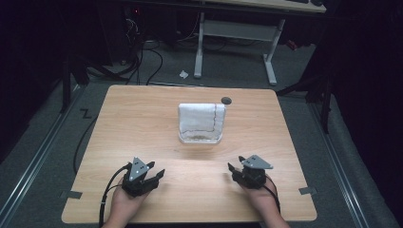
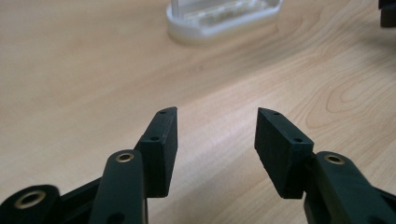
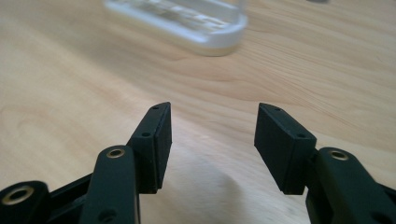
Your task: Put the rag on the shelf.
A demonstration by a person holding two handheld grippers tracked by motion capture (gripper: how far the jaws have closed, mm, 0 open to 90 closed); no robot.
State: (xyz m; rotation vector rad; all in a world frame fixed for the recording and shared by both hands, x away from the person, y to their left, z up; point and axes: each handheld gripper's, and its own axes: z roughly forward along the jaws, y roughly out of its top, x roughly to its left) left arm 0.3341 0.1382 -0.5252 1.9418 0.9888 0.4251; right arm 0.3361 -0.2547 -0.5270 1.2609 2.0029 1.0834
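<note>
Clear plastic tray with white folded cloth sits mid-table — my left gripper and right gripper gape wide, empty — a careless one-sided nudge could tip it.

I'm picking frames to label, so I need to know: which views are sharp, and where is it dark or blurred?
High view: the table is evenly lit, its surroundings nearly black. Left gripper view: the left gripper is sharp, the clear container behind soft. Right gripper view: the right gripper is crisp, the container's base blurred.
</note>
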